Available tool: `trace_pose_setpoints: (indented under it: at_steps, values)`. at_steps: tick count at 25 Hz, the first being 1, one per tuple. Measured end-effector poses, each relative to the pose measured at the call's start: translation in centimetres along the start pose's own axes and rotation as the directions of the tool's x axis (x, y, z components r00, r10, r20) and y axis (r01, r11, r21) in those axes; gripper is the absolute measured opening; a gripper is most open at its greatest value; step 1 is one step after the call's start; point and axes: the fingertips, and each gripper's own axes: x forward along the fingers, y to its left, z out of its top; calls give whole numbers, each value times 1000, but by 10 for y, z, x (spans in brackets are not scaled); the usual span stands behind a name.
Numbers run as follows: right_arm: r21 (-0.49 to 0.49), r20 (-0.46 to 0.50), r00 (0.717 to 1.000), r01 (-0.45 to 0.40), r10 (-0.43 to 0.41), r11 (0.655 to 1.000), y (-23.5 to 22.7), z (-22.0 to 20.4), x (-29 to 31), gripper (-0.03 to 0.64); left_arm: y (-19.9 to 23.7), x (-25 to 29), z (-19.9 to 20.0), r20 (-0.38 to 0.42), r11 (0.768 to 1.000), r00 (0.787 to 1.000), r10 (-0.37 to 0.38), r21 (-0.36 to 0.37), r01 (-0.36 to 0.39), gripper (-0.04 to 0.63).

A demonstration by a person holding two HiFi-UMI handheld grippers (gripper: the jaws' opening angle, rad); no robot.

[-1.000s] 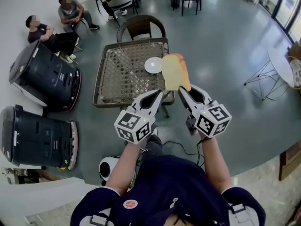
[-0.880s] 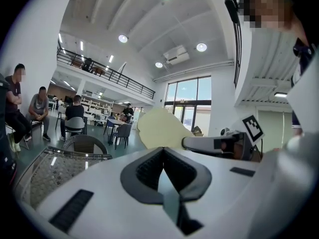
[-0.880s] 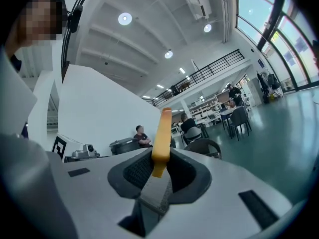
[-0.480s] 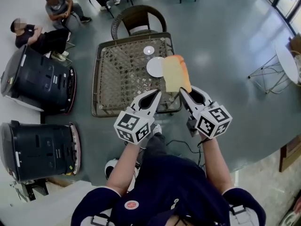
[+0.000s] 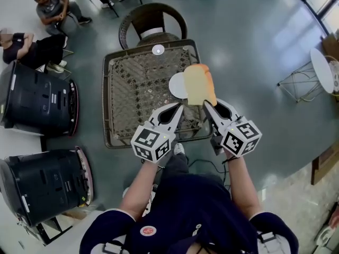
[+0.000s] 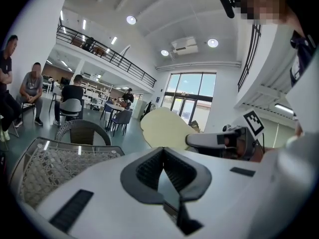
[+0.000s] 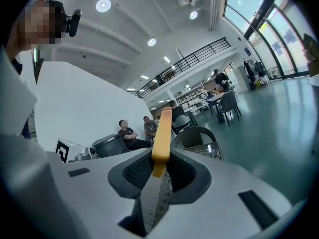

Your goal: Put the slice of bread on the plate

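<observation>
A slice of bread point(image 5: 199, 84) with a pale face and an orange crust stands upright in my right gripper point(image 5: 207, 105), which is shut on its lower edge. In the right gripper view the bread point(image 7: 162, 136) shows edge-on between the pads. The white plate point(image 5: 176, 85) lies near the right side of the wicker table point(image 5: 132, 94), partly hidden behind the bread. My left gripper point(image 5: 178, 108) hovers beside the right one over the table's near edge, shut with nothing in it. The left gripper view shows the bread point(image 6: 167, 128) and the right gripper point(image 6: 219, 139) ahead.
A small white dish point(image 5: 158, 50) sits at the table's far edge, with a wicker chair point(image 5: 152, 23) behind it. Two black machines point(image 5: 37, 97) point(image 5: 47, 181) stand on the left, with people sitting beyond. A white round table point(image 5: 324, 70) stands at the right.
Both grippers have come forward over the table's near edge, the bread still in the right one. The table and plate now lie closer, and the bread overlaps the plate.
</observation>
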Motion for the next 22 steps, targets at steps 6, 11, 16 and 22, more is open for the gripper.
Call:
trace_pose_setpoints:
  at_steps: [6, 11, 16, 22]
  values:
    - [0, 4, 999, 40, -40, 999, 4, 13, 30, 84, 28, 5, 12, 2, 999, 999, -45, -12, 45, 6]
    - [-13, 15, 999, 49, -49, 999, 10, 22, 40, 84, 39, 4, 19, 12, 998, 998, -56, -19, 56, 6]
    - [-1, 19, 999, 41, -41, 999, 8, 23, 47, 84, 47, 4, 20, 17, 999, 999, -49, -21, 49, 6]
    - [6, 9, 1000, 16, -16, 1000, 2, 25, 55, 84, 53, 9, 26, 15, 1000, 1000, -21, -6, 21, 6]
